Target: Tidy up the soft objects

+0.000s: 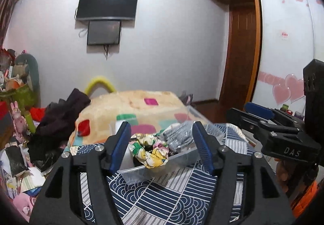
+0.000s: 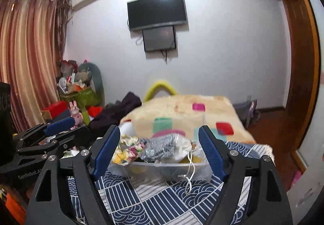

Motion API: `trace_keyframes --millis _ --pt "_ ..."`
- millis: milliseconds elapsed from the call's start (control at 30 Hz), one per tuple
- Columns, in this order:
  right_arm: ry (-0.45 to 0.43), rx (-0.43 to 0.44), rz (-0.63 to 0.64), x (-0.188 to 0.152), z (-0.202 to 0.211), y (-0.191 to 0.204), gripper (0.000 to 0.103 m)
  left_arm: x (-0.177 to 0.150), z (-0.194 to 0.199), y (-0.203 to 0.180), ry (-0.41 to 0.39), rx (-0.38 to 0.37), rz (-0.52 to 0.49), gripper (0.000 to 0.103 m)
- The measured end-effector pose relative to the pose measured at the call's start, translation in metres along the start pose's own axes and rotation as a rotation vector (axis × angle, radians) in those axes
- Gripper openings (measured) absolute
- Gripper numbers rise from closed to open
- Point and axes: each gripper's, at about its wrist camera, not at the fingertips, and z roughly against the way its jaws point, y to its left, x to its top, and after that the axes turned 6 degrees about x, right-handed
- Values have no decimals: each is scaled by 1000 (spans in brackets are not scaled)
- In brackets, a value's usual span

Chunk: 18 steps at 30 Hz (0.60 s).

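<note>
A clear plastic bin (image 1: 141,172) (image 2: 168,168) stands on the blue-and-white patterned bedspread (image 1: 162,200) (image 2: 154,200). In it lie a floral cloth (image 1: 150,149) (image 2: 126,151), a grey knitted piece in a clear bag (image 1: 178,136) (image 2: 160,147) and a white drawstring pouch (image 2: 185,148) whose cord (image 2: 190,176) hangs over the front wall. My left gripper (image 1: 162,144) is open and empty, just in front of the bin. My right gripper (image 2: 160,152) is open and empty, facing the bin. Each gripper shows at the other view's edge.
A beige fleece blanket (image 1: 131,111) (image 2: 188,115) with coloured squares lies behind the bin. Dark clothes (image 1: 58,119) (image 2: 119,109) are heaped to the left. A cluttered pile with a green basket (image 2: 81,97) stands by the curtain. A wardrobe (image 1: 283,42) is at the right.
</note>
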Motion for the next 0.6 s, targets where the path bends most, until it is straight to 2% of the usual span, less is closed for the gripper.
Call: trace_keyframes --millis 67,100,200,333,600 --pt "-29 -19 14 2 7 4 86 2 11 -1 -15 -2 -5 65" --pt "-46 -21 21 3 12 7 86 2 15 -2 -22 0 -3 67" --pt "-76 -26 38 3 23 13 90 1 30 -2 -53 9 12 76" --pt "-111 -57 68 1 31 21 102 1 43 -2 -93 31 8 91" --pt "-129 -59 61 -2 33 26 102 -2 53 -2 -110 32 18 95"
